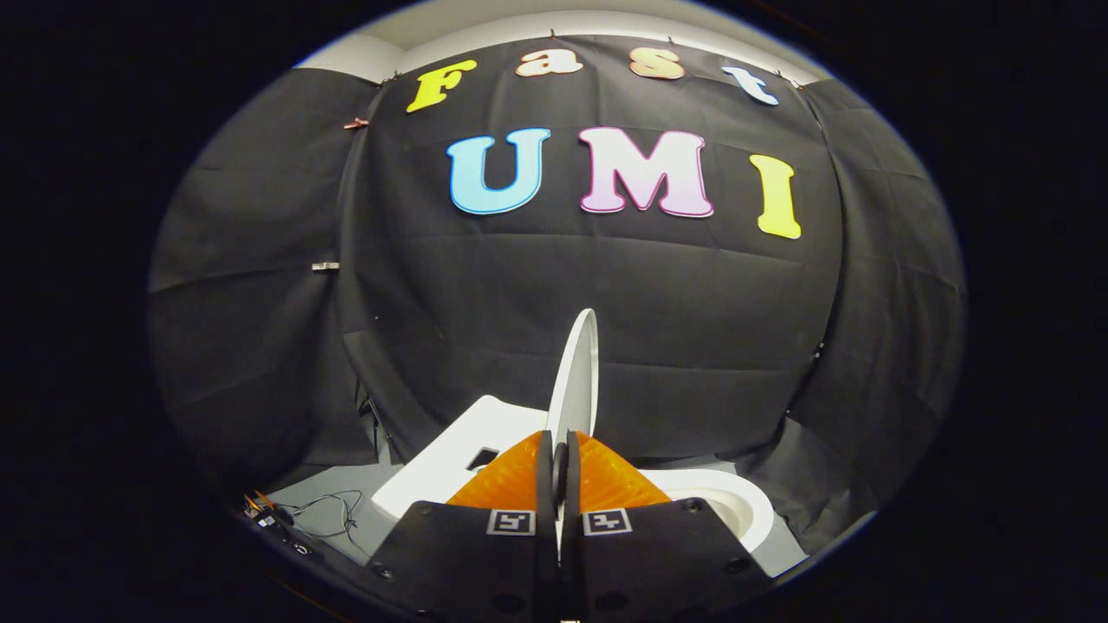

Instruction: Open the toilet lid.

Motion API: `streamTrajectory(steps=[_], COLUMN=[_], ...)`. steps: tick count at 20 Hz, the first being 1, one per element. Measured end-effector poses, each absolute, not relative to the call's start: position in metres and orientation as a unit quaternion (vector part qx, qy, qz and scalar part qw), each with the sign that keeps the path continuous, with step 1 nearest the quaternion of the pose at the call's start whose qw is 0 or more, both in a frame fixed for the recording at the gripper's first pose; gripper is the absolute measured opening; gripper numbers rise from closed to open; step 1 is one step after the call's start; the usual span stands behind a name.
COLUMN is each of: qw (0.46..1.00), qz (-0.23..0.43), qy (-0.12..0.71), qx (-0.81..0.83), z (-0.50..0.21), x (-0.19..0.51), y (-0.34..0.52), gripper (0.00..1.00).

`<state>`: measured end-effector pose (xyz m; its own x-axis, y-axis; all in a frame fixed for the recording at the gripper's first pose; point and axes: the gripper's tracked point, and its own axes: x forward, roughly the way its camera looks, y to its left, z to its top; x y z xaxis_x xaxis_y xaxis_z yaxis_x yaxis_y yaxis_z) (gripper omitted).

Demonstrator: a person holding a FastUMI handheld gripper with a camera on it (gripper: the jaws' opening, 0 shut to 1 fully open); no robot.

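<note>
The jaws of the gripper point(561, 472) are seen drawn close together and clamped on the near edge of the lid point(578, 372), which is pinched between both fingers point(519, 472) with only a thin slot left for it. The lid is held raised, almost upright and edge-on, and is seen rising from between the fingertips toward 12 o'clock with a slight lean toward 1 o'clock; its rounded top end is set against the black cloth wall point(692, 329). The white toilet point(450, 459) is found below and beyond the fingers: a flat white part with a dark rectangular opening is seen at about 10 o'clock from the fingertips, and the curved rim of the bowl point(744, 510) is seen at about 4 o'clock from them, with part of the hollow of the bowl exposed. A grey floor point(320, 493) is visible around the toilet, and a tangle of thin cables point(333, 510) is laid on it at about 8 o'clock from the fingertips, well apart from the toilet. The cloth is hung behind the toilet and gathered in folds on the floor at 3 o'clock, beside the bowl. How far the lid stands from its fully open position cannot be told.
</note>
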<state>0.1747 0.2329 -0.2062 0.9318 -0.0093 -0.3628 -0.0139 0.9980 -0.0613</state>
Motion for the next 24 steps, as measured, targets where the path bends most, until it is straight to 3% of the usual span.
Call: streamTrajectory(steps=[12,14,21,24], qw=[0.979,0.979,0.982,0.983], qz=[0.040,0.052,0.066,0.071], qy=[0.193,0.192,0.176,0.166], qx=[-0.052,-0.036,-0.030,-0.020], z=[-0.222,-0.220,-0.197,-0.182], x=[0.184,0.182,0.168,0.158], y=[0.296,0.302,0.304,0.298], gripper=[0.06,0.20,0.96,1.00])
